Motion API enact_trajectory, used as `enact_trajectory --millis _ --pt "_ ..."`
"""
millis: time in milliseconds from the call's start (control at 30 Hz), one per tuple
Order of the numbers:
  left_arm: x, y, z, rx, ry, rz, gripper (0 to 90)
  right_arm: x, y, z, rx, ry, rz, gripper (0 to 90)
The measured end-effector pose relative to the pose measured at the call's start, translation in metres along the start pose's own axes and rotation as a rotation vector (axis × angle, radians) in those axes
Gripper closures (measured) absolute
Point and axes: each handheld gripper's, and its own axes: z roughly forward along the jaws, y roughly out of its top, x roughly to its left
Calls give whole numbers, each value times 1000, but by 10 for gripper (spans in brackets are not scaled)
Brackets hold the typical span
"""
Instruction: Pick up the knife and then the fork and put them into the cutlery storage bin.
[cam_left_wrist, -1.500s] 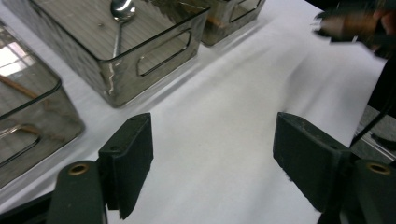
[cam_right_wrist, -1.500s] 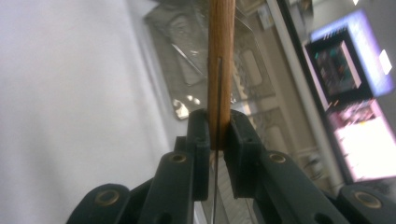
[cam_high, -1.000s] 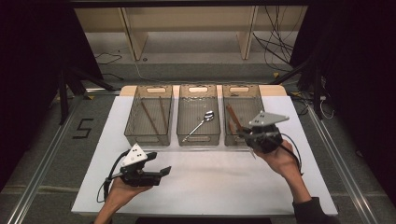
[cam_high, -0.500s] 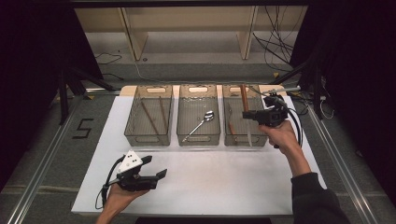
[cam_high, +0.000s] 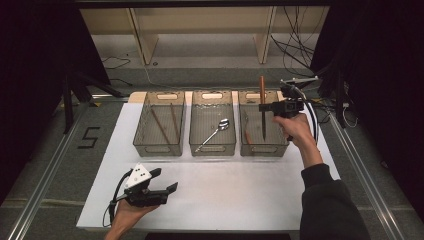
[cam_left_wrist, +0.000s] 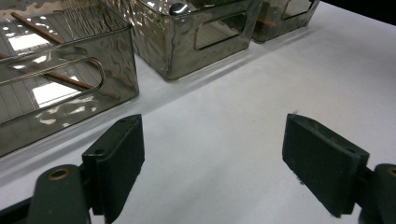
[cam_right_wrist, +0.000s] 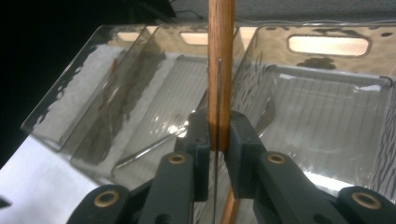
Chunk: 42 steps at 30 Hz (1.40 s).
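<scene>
right gripper (cam_high: 264, 106) pinched a knife (cam_high: 262, 110) by its wooden handle, upright, thin blade down over the right bin (cam_high: 262, 144). three clear ribbed plastic bins sat on the white counter (cam_high: 240, 190): chopsticks (cam_high: 161, 127) left, metal spoon (cam_high: 214, 135) middle. left gripper (cam_high: 165, 181) hovered low, fingers wide, empty.

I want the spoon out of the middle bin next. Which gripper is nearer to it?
Right. The right gripper hangs over the right-hand bin, next to the spoon, gripping a wooden-handled knife. The left gripper sits open near the table's front edge.
</scene>
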Motion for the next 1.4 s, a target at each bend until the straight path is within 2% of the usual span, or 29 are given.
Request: enact_trajectory --millis 300,533,1000,1067,1133,1200,1400 --pt "-2 -2 2 13 2 16 203 -9 8 24 2 -72 42 811" --pt "-1 -2 1 15 3 15 203 -16 5 39 23 -130 48 811" --pt "-2 -2 2 12 2 11 201 -13 -5 54 56 -136 56 807" --pt "-2 -3 2 11 -1 8 199 -14 -8 56 63 -136 68 798" --pt "-1 -2 2 9 -3 3 198 -17 -11 58 61 -119 101 694" --pt "-1 -3 2 8 -2 1 197 -18 -13 59 68 -103 115 648" --pt "-1 -3 2 13 -1 0 196 -13 -11 53 46 -67 94 565"
